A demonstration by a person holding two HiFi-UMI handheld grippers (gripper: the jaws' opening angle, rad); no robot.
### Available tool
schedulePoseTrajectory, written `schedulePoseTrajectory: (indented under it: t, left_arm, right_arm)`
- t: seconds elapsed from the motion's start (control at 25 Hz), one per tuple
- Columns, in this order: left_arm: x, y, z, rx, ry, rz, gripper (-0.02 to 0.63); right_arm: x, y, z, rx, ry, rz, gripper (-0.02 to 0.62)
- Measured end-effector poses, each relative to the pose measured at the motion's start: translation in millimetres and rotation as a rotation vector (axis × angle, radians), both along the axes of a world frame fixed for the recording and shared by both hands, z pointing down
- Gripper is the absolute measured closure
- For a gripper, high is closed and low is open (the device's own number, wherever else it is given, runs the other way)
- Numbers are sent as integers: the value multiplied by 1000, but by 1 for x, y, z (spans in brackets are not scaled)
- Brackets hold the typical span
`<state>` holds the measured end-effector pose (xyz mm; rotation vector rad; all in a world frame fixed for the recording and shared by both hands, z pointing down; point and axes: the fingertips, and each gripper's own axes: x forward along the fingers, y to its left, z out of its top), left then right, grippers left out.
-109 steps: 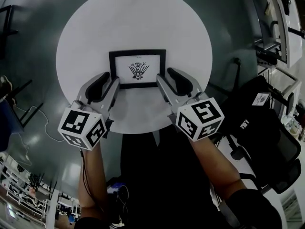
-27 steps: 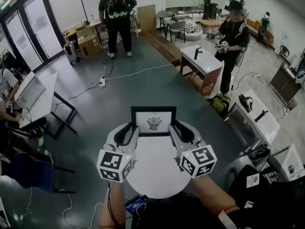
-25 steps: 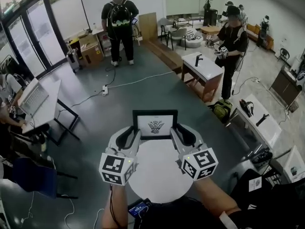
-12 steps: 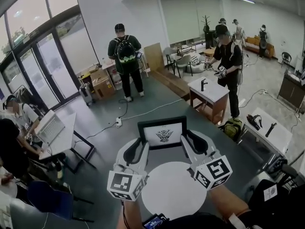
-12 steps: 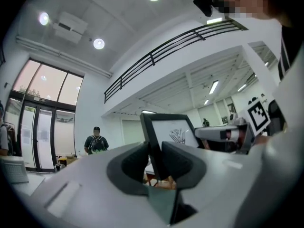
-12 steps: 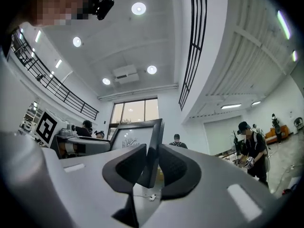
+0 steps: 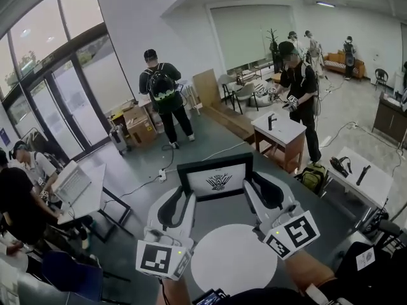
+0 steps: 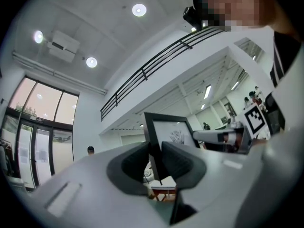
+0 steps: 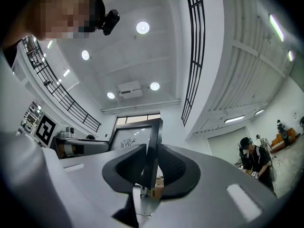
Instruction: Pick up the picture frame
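The picture frame (image 7: 215, 178), black-edged with a white print and a small dark emblem, hangs upright in the air above the round white table (image 7: 232, 265). My left gripper (image 7: 180, 203) is shut on the frame's left edge and my right gripper (image 7: 259, 194) on its right edge. In the left gripper view the frame's black edge (image 8: 153, 144) runs between the dark pads (image 8: 178, 161), with the left gripper (image 8: 154, 164) clamped on it. The right gripper view shows the same: the frame's edge (image 9: 154, 141) stands between the right gripper's (image 9: 148, 172) pads.
A person with a backpack (image 7: 162, 88) stands at the back by cardboard boxes (image 7: 137, 122). Another person in black (image 7: 296, 75) stands beside a small white table (image 7: 280, 129). Seated people and a laptop desk (image 7: 76, 189) are at the left. A white bench (image 7: 359, 176) is at the right.
Both grippers have lifted the frame off the round table and carried it higher. The head view has tilted up from the tabletop to the room.
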<state>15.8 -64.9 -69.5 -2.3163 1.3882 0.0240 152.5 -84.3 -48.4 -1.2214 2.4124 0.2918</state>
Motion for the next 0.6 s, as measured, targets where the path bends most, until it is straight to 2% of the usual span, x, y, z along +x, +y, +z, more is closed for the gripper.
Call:
schedulePoseTrajectory:
  t: [0.24,0.6]
  left_arm:
    - [4,9,-9,7,0,-1,519]
    - [6,13,-11,-4,14,4,522]
  right_arm:
    - [5,10,-12,30,-8,-4,523]
    - [6,9,-13,19,-34,-46,523]
